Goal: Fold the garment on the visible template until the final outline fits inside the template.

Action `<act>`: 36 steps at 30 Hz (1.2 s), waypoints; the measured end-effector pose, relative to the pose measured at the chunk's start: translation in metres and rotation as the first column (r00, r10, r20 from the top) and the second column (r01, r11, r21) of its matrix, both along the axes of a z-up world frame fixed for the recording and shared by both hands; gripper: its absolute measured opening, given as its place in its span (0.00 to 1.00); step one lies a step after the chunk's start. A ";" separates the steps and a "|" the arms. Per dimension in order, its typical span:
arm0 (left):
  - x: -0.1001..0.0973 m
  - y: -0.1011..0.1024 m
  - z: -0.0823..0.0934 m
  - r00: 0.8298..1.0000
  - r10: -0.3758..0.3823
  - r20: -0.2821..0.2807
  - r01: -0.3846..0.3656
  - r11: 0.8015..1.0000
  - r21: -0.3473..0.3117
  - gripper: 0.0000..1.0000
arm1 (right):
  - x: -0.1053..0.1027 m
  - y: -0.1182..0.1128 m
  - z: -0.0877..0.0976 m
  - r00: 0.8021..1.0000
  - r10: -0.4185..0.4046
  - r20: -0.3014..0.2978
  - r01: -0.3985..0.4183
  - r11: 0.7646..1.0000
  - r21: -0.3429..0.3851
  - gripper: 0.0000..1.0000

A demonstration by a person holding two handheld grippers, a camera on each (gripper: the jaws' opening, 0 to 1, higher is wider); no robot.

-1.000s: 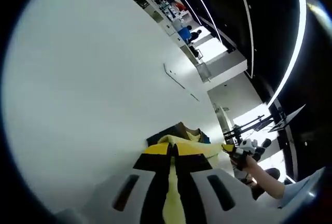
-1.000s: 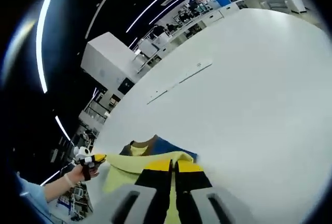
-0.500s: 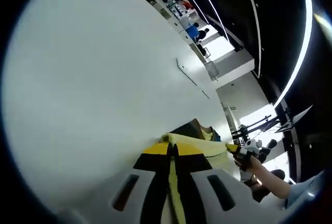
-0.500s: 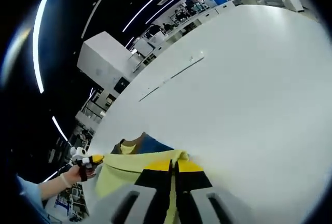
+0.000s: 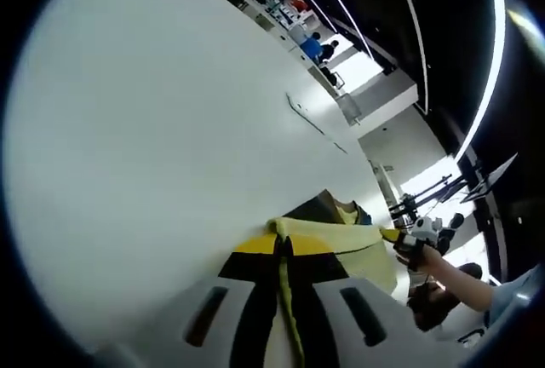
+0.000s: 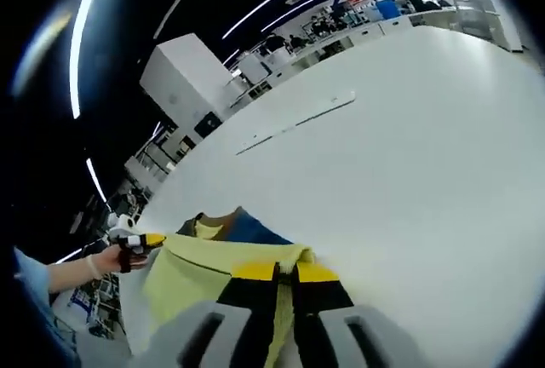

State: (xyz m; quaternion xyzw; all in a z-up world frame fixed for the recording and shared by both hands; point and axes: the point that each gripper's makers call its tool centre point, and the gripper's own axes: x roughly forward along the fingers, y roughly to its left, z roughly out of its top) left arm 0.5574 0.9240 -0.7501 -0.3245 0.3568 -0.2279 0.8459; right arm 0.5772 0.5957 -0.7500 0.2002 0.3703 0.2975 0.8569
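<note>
Garment [image 5: 341, 244] stretches lengthwise between your two grippers above the white bench [image 5: 153, 129]. Your left gripper [image 5: 283, 253] and right gripper [image 6: 285, 270] each have jaws pinching its yellow edge.

Yellow garment [image 6: 196, 270] with blue and brown parts, stretched taut above the table

Garment [image 5: 341, 244] stretched over the counter [image 5: 153, 129], between left gripper [image 5: 285, 253] and right gripper [image 6: 285, 270], jaws pinching its edge.

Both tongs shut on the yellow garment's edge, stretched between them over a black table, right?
Not black: the table is white, as the right gripper view shows. The rest holds: left tongs and right tongs are each shut on the yellow garment, stretched between them.
</note>
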 end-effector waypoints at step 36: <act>0.001 0.010 0.030 0.638 -0.746 0.193 0.308 0.476 0.824 0.30 | 0.000 -0.014 0.015 0.711 0.687 0.149 -0.345 0.525 -0.778 0.29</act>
